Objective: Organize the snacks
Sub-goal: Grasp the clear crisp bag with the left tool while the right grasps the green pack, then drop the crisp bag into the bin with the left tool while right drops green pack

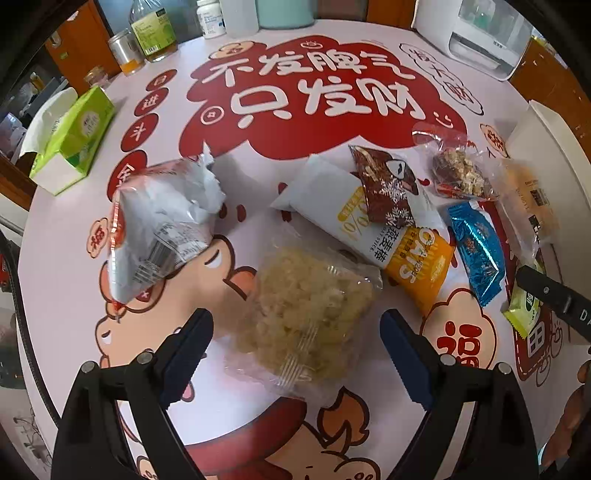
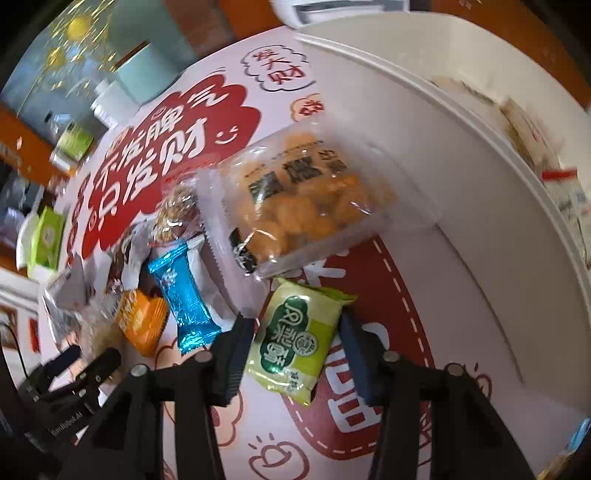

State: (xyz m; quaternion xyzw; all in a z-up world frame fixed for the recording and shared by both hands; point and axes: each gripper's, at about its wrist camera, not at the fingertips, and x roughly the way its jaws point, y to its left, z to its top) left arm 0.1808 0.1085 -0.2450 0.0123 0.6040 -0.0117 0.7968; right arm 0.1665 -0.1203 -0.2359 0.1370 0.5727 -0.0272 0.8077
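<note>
The green snack packet lies flat on the printed surface beside the white box, between the right tongs, which point steeply down with pads at its edges; whether they press it I cannot tell. The left tongs, also pointing steeply down, gape wide around a clear bag of pale puffed snack without touching it.

Bare tablecloth lies left of the packets; the white box walls the right.

I'm looking at a home dining spot: round table wearing a festive cartoon cover, tissue box, oil bottle, jars and a small white appliance sitting along its far edge.
</note>
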